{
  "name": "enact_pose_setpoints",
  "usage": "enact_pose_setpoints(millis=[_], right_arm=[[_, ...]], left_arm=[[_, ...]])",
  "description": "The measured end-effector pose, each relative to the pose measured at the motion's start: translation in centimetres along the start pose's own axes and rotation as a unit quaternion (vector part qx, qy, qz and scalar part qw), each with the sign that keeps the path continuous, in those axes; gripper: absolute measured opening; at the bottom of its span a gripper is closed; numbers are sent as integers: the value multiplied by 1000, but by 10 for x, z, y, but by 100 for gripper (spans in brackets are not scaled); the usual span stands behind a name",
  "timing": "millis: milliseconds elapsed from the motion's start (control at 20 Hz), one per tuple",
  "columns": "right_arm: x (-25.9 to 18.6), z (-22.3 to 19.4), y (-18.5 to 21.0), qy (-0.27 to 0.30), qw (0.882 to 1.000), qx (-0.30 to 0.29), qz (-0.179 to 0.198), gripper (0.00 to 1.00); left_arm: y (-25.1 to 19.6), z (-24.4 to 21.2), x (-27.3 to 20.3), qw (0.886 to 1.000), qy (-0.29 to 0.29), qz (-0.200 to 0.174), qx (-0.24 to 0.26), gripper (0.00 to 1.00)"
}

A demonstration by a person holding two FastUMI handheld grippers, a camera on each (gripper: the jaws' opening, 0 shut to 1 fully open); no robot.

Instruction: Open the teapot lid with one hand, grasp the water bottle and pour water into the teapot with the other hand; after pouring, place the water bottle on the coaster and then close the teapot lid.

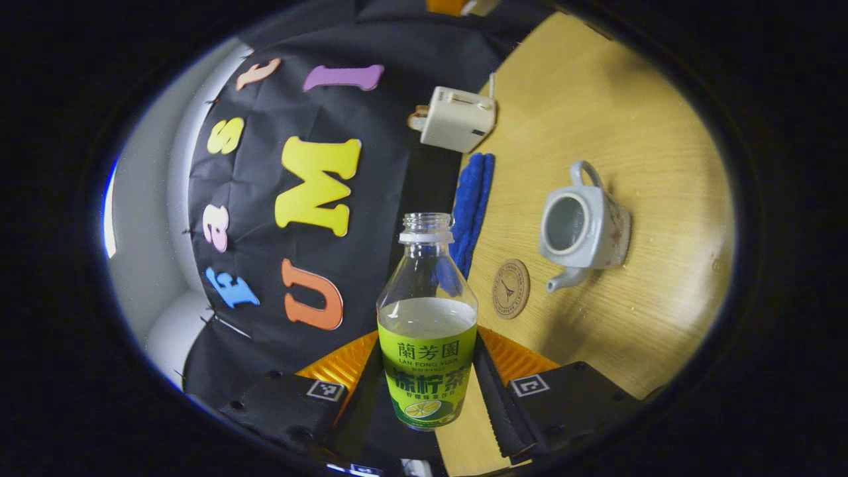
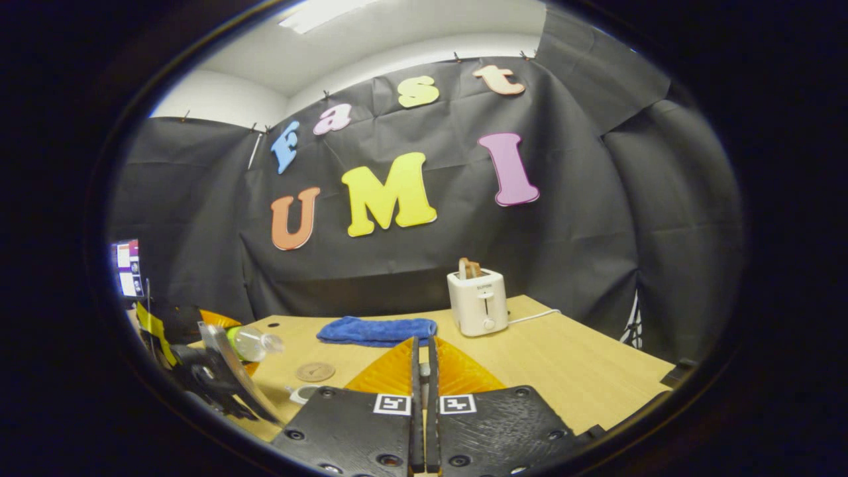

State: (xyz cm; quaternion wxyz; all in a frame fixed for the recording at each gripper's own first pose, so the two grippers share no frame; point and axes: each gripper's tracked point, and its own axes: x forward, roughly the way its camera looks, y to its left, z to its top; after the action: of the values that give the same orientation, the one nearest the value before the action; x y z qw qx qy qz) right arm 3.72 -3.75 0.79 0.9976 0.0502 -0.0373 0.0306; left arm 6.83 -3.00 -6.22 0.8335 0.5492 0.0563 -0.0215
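Observation:
A clear, uncapped bottle (image 1: 427, 318) with a green label is about half full, and my left gripper (image 1: 428, 361) is shut on its labelled body. To its right on the wooden table stands the white teapot (image 1: 583, 228), lid off and hollow showing, with the round coaster (image 1: 511, 289) by its spout. In the right gripper view that bottle (image 2: 255, 343) is tipped, mouth to the right, above the teapot's rim (image 2: 301, 394) and near the coaster (image 2: 315, 371). My right gripper (image 2: 424, 371) is shut, with a small pale piece, the teapot lid's knob, pinched between its fingers.
A white toaster (image 2: 477, 301) with its cord stands at the back of the table (image 2: 583, 371). A folded blue towel (image 2: 377, 330) lies to its left. The same toaster (image 1: 457, 119) and towel (image 1: 472, 212) sit beyond the bottle in the left gripper view.

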Motion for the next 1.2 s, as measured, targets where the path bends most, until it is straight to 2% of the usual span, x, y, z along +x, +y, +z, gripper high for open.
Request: enact_pose_setpoints(millis=[150, 200, 250, 350, 400, 550, 650, 750, 1050, 1150, 1200], right_arm=[[1, -5, 3, 3, 1000, -7, 0, 1], [1, -5, 7, 4, 1000, -10, 3, 1], [2, -7, 9, 5, 1000, -12, 5, 1], [2, -9, 12, 5, 1000, -11, 8, 1], [3, -9, 13, 5, 1000, -9, 9, 1], [3, -12, 14, 7, 1000, -9, 9, 1], [5, -15, 12, 8, 1000, -9, 8, 1], [8, -16, 11, 5, 1000, -15, 3, 1], [16, -31, 8, 20, 1000, -8, 0, 1], [19, -34, 7, 24, 1000, -4, 1, 1], [20, -38, 6, 28, 1000, -4, 1, 1]], left_arm=[[18, 6, 2, 991, -11, 8, -130, 75], [31, 9, 6, 978, -25, 12, -209, 76], [40, 12, 9, 966, -34, 15, -256, 72], [51, 20, 20, 935, -56, 5, -349, 76], [60, 28, 29, 911, -75, -3, -406, 76], [64, 41, 49, 854, -99, -26, -510, 76], [65, 39, 60, 834, -114, -17, -540, 77], [61, 41, 78, 821, -122, -14, -558, 77], [8, 49, 123, 787, -104, -74, -604, 77], [-4, 47, 128, 781, -103, -83, -611, 78], [-12, 44, 130, 785, -95, -84, -606, 77]])
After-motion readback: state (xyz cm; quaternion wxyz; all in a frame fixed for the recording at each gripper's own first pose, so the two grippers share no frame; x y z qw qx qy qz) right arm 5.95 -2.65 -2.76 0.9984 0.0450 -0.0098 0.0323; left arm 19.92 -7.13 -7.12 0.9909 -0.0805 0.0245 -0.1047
